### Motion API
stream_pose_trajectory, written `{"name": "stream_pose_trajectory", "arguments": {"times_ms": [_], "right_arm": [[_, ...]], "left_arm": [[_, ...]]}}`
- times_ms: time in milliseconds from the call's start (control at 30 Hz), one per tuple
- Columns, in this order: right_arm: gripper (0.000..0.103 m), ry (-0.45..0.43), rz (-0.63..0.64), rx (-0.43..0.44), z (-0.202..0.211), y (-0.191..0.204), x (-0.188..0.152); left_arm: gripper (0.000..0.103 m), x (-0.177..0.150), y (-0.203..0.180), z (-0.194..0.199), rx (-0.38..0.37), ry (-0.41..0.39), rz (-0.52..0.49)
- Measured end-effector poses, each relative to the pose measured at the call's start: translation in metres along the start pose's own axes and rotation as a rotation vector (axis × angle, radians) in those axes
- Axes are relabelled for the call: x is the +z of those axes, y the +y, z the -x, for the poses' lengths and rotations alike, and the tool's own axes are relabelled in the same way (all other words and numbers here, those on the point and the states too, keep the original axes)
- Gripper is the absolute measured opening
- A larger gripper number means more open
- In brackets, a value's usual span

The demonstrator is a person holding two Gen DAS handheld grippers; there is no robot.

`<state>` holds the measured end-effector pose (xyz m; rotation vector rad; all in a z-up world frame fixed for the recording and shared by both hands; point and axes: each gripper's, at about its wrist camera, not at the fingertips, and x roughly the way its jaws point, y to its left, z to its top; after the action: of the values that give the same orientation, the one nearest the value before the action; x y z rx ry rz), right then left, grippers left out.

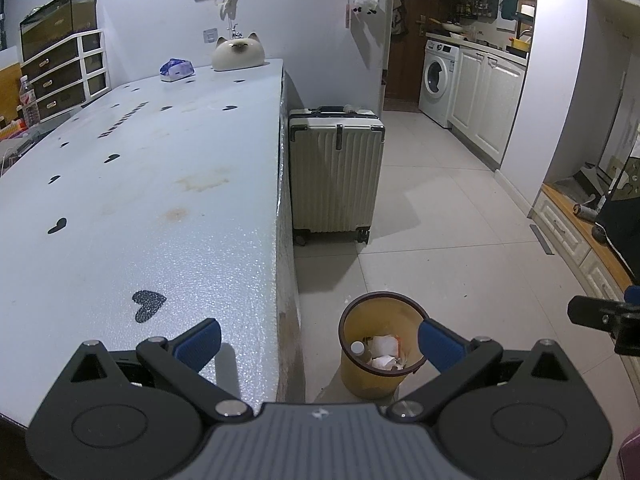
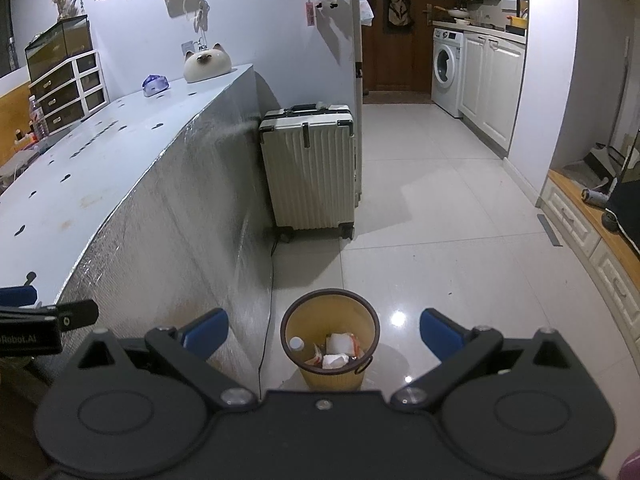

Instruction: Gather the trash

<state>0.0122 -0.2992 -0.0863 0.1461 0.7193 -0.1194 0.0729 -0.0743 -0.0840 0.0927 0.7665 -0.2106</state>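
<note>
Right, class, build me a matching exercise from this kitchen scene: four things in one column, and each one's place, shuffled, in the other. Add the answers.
Things:
1. suitcase
2. cat-shaped ornament
3. crumpled paper
4. washing machine

Places:
A. inside the yellow bin
B. at the far end of the table top
C. under the kitchen counter
D. standing on the floor at the table's end

Pairs: 1-D, 2-B, 3-A, 4-C
</note>
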Motion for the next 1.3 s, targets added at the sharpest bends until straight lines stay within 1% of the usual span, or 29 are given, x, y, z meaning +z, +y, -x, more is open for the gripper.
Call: {"name": "stream_pose_trajectory", "arguments": {"times_ms": [1300], "right_arm": [[0.103,0.005,0.005,0.000,-0.0014,-0.0004,0.0003]], "left_arm": [[0.103,-0.0003,0.0023,-0.0024,-0.010,0.005,-0.004]]}}
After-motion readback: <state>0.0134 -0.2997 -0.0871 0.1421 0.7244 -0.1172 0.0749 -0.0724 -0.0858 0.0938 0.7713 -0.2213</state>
